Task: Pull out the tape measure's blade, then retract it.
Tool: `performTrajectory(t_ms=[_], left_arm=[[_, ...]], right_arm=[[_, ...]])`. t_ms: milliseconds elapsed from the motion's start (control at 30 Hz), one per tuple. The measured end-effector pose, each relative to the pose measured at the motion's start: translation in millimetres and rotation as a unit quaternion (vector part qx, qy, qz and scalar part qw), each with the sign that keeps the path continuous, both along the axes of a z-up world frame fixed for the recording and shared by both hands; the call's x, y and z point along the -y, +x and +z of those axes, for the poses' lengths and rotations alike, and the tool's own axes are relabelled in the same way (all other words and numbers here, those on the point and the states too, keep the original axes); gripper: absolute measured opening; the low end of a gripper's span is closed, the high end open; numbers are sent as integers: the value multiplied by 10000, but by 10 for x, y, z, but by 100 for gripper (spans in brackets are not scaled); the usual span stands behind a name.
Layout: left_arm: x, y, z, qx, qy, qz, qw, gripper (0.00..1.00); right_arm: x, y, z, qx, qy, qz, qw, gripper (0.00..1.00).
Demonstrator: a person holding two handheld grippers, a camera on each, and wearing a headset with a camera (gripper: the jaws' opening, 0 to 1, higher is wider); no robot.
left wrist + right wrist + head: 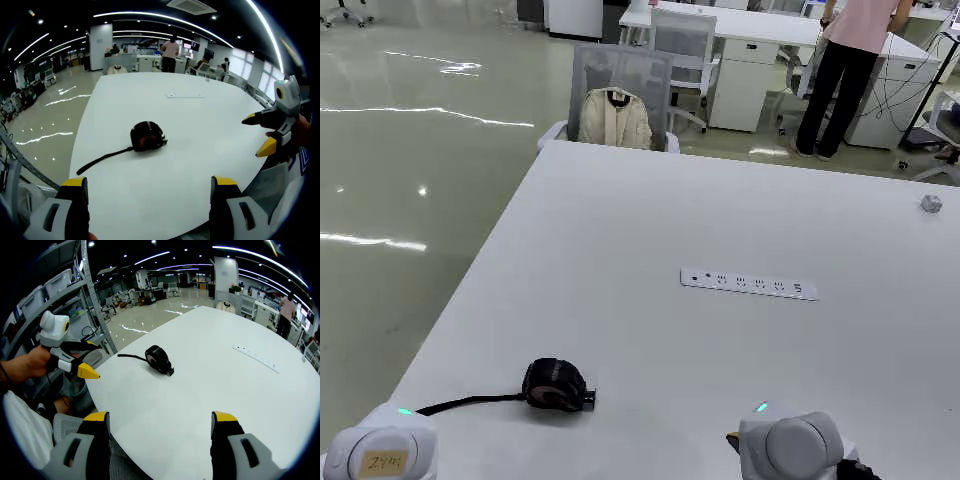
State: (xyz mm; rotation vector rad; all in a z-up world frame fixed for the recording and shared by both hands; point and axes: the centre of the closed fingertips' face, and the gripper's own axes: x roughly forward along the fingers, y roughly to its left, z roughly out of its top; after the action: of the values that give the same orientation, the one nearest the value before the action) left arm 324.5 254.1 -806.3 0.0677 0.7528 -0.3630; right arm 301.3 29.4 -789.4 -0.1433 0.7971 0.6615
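In the left gripper view, the left gripper hangs at the near edge of the white tabletop. Its yellow-tipped jaws are spread wide with nothing between them. The round black tape measure lies on the table ahead and slightly left of the gap, well apart from the tips. Its black wrist strap trails toward the near left. The right gripper is off to the right, its jaws also parted and empty.

In the right gripper view, the tape measure sits ahead and left of the spread, empty jaws. Its small blade tab points to the near right, toward this gripper, and the strap runs off the opposite way.

In the head view, the case lies near the table's near-left edge, closer to the left gripper than the right. A flat white power strip lies farther off. No blade shows drawn out. The strap-to-tab axis runs left to right, so the left gripper looks better placed to clamp the case. The right looks better placed to pinch the tab and draw it rightward.
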Motion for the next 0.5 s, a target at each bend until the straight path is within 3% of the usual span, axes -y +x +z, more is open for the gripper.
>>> performTrajectory(t_ms=[500], left_arm=[[-9, 52, -2, 4, 30, 31, 10000, 99]], right_arm=[[7, 32, -25, -28, -25, 35, 10000, 84]])
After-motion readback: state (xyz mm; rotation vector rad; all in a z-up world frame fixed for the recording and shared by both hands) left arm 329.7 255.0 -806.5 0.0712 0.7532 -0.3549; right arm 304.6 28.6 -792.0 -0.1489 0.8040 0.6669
